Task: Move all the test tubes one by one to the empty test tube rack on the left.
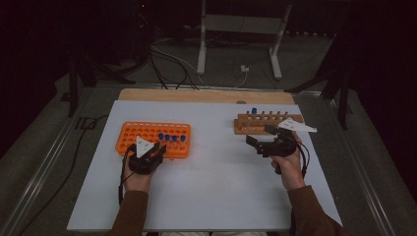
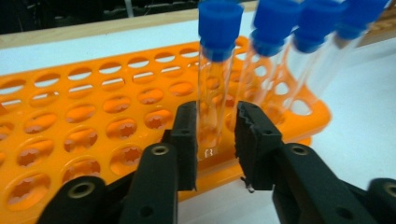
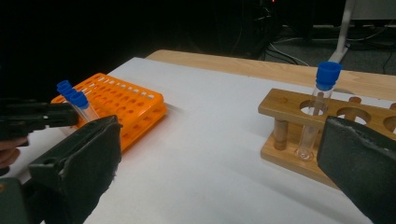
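An orange tube rack [image 1: 147,132] lies at the left of the white board and holds several blue-capped glass tubes [image 1: 169,138]. My left gripper [image 1: 158,147] reaches into its near right corner. In the left gripper view its jaws stand on either side of one upright tube [image 2: 215,70] in the rack [image 2: 93,116], with a thin gap at each pad, so the gripper [image 2: 216,112] is open. A wooden rack [image 1: 268,125] at the right holds one blue-capped tube [image 1: 254,112]. My right gripper [image 1: 259,134] hovers just in front of that rack, jaws wide open and empty.
The white board [image 1: 216,177] lies on a wooden table whose back edge [image 1: 206,95] shows. Cables and white metal stand legs [image 1: 201,54] are on the dark floor beyond. In the right gripper view the wooden rack [image 3: 285,107] is at right and the orange rack [image 3: 126,100] at left.
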### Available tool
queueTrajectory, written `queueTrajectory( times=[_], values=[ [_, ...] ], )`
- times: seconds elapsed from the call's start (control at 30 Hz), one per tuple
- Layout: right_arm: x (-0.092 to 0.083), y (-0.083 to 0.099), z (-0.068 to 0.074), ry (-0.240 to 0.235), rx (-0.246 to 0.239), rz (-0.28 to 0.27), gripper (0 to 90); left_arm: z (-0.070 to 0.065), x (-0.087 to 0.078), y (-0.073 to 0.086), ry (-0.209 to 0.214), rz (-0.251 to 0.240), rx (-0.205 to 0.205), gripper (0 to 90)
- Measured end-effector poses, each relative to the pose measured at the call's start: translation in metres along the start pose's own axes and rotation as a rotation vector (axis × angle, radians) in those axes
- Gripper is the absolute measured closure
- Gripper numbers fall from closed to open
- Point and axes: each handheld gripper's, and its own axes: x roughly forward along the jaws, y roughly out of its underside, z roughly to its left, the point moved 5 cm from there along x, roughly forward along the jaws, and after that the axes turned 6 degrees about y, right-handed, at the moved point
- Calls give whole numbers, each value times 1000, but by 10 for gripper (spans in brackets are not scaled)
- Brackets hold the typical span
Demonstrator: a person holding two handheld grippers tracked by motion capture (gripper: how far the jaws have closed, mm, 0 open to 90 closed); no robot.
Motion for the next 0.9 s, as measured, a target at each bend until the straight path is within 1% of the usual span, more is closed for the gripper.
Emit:
queueTrajectory(
  times=[0.1,0.2,0.33,0.4,0.43,0.5,0.57,0.6,0.67,0.77,0.83,0.9],
  values=[
    [-1,0,-1,7,-1,-3,0,0,-11,-4,9,-33,-14,655],
    [-1,0,-2,13,-3,-4,0,1,-24,-11,12,-75,-18,610],
    [0,-1,1,37,-35,-2,0,1,-38,-14,40,-113,-16,552],
    [0,-1,2,39,-40,-3,0,3,-44,-13,65,-125,-21,540],
    [0,-2,2,40,-40,-5,0,4,-47,-13,66,-132,-26,517],
    [-1,-2,2,44,-39,-6,0,7,-51,-13,79,-142,-50,470],
    [-1,-3,1,51,-36,-10,0,10,-54,-14,90,-157,-86,427],
    [-1,-5,0,60,-39,-13,0,11,-54,-14,88,-160,-92,404],
    [0,-9,-1,87,-50,-18,0,13,-54,-14,57,-162,-101,336],
    [0,-18,-3,96,-53,-30,0,15,-55,-14,26,-166,-112,215],
    [3,-23,-5,114,-62,-32,0,17,-56,-14,12,-175,-137,181],
    [9,-26,-10,149,-89,-13,0,19,-57,-14,6,-185,-153,155]
  ],
)
